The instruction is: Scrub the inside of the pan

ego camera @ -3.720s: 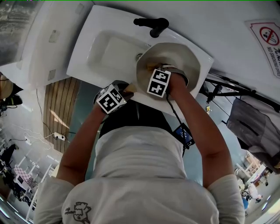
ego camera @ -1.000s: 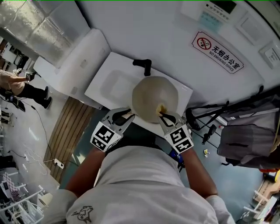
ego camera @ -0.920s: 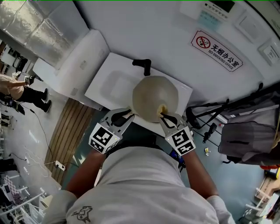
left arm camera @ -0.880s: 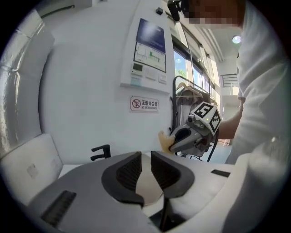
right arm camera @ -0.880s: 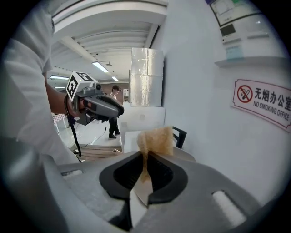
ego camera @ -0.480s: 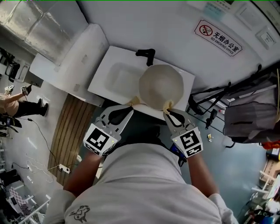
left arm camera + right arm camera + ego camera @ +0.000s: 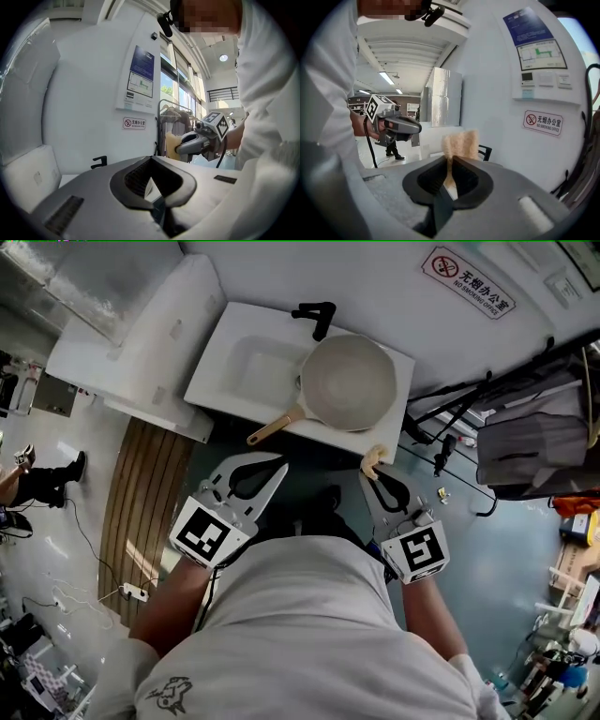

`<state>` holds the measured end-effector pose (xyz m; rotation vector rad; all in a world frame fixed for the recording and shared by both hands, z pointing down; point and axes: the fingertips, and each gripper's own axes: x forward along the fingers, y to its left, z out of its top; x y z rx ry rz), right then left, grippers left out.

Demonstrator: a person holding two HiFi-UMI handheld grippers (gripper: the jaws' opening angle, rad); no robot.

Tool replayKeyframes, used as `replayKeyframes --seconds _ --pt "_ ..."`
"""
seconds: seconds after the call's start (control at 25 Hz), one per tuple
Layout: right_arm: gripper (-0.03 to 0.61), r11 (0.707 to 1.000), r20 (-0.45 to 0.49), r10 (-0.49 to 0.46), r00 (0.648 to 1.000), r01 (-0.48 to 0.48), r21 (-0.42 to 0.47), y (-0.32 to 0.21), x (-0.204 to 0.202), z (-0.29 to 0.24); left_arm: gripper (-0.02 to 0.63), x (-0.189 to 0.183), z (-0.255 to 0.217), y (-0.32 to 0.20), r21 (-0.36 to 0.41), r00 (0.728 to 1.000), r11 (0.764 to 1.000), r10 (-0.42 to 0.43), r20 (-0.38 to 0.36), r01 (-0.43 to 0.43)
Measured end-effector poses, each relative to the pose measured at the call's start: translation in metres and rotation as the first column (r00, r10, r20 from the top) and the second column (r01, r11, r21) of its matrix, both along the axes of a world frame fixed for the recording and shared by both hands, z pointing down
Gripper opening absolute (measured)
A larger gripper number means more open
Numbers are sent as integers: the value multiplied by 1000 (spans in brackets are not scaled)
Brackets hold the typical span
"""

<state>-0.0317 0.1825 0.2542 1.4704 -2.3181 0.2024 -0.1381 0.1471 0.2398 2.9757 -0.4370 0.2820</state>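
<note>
White wall (image 7: 375, 277) and a white sink (image 7: 248, 367) fill the top of the head view, with a black faucet (image 7: 315, 315) at the sink's back edge and a sign (image 7: 472, 279) on the wall. The pan (image 7: 349, 382) sits open side up on the sink's right part. Its wooden handle (image 7: 275, 427) runs out over the front edge, so the long axis slants down-left, toward my left gripper (image 7: 277, 465). Both grippers hang in front of the sink, apart from the pan, above my shirt (image 7: 309, 634). My right gripper (image 7: 373, 472) pinches a sponge (image 7: 376, 457) just off the sink's front right corner.

Left gripper view: my jaws have just been closing and meet with nothing between them. Beyond them are the faucet, the sign and the right gripper with its sponge. I cannot make out the pan here.

Right gripper view: my jaws are clenched on the sponge, which stands upright above them and covers part of the faucet. The left gripper shows off to the left.
</note>
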Motion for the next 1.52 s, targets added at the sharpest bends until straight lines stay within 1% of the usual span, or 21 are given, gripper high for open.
replayKeyframes --seconds 0.12,0.2,0.28,0.4,0.56,0.72,0.8,0.96,1.16,1.36,1.52 --pt "32 999 -12 10 1000 -9 31 13 -3 -10 -2 0 -3 20 2 998 998 64 -1 -64" --pt "32 997 -16 13 1000 -12 71 18 0 -18 -2 2 -7 29 10 997 997 82 -1 -82" --pt "32 996 1 13 1000 -13 93 25 1 -27 -2 4 -11 37 18 996 996 84 -5 -84" --pt "32 993 13 -2 1000 0 119 38 4 -39 -2 10 -20 48 14 997 997 72 -18 -72" --pt "32 989 19 -24 1000 21 146 59 19 -50 -2 27 -28 68 51 998 997 55 -10 -54" --pt "32 986 26 -37 999 33 161 92 42 -57 -2 46 -39 97 -3 998 1000 16 -54 -17" --pt "32 989 56 -40 998 31 146 112 51 -58 -2 54 -44 113 0 998 1000 -2 -61 2" --pt "31 989 71 -46 996 35 145 158 73 -59 -2 74 -44 154 16 999 1000 -22 -49 23" --pt "31 990 83 -52 995 40 137 220 98 -62 -2 97 -50 212 18 998 999 -35 -43 35" --pt "31 989 85 -70 994 58 136 269 116 -63 -2 106 -53 258 31 998 998 -58 -19 58" --pt "29 989 111 -78 991 63 134 294 124 -63 -2 113 -57 284 39 997 997 -71 -24 71"
